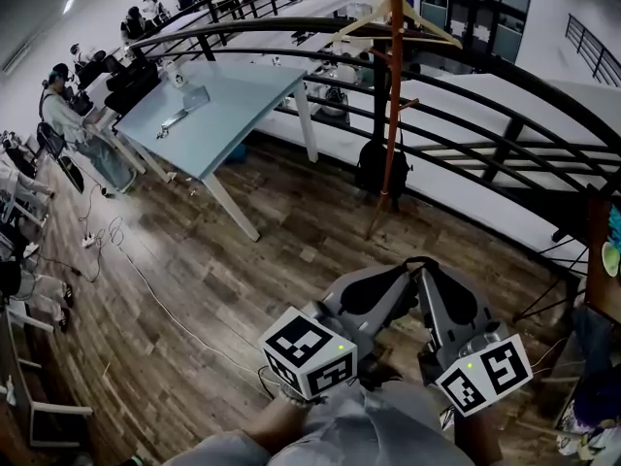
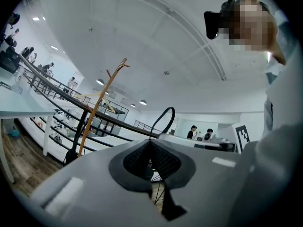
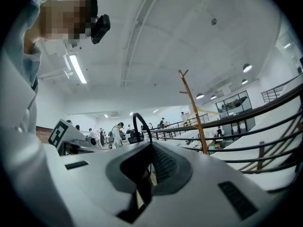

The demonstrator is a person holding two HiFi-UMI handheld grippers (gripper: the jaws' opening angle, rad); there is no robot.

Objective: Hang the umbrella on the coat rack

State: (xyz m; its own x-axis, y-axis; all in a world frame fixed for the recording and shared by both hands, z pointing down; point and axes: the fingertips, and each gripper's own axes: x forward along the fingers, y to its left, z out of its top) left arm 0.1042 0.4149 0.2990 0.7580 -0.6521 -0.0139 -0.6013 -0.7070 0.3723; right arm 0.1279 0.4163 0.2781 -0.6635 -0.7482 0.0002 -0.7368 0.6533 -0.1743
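Far left in the head view, people (image 1: 60, 105) sit at desks. Next over stands a pale blue table (image 1: 228, 115) on the wood floor (image 1: 194, 289), and a thin cable (image 1: 165, 304) trails across the boards. Right of the table is the coat rack (image 1: 392, 95), an orange pole beside the dark railing (image 1: 485, 95). A wooden hanger (image 1: 398, 16) sits near its top and a black bag (image 1: 372, 168) hangs low against it.

Low in my picture, well apart from the rack, I have both grippers side by side with their tips nearly touching. The left gripper (image 1: 406, 278) comes first, its marker cube (image 1: 309, 352) close to my body. In the left gripper view its jaws are drawn together. I cannot tell whether they pinch anything.

The umbrella (image 1: 421, 259) shows mainly as a black loop rising just where the two tips meet. It is in my hands, not on the rack. The same loop (image 2: 171, 109) stands just past the left gripper's tips, toward the right one.

The right gripper (image 1: 428, 274) carries its own cube (image 1: 483, 372). In the right gripper view its jaws are clamped on a dark rounded part of the umbrella, with the loop (image 3: 138, 114) sticking up above them and the rack (image 3: 194, 112) off to the right.
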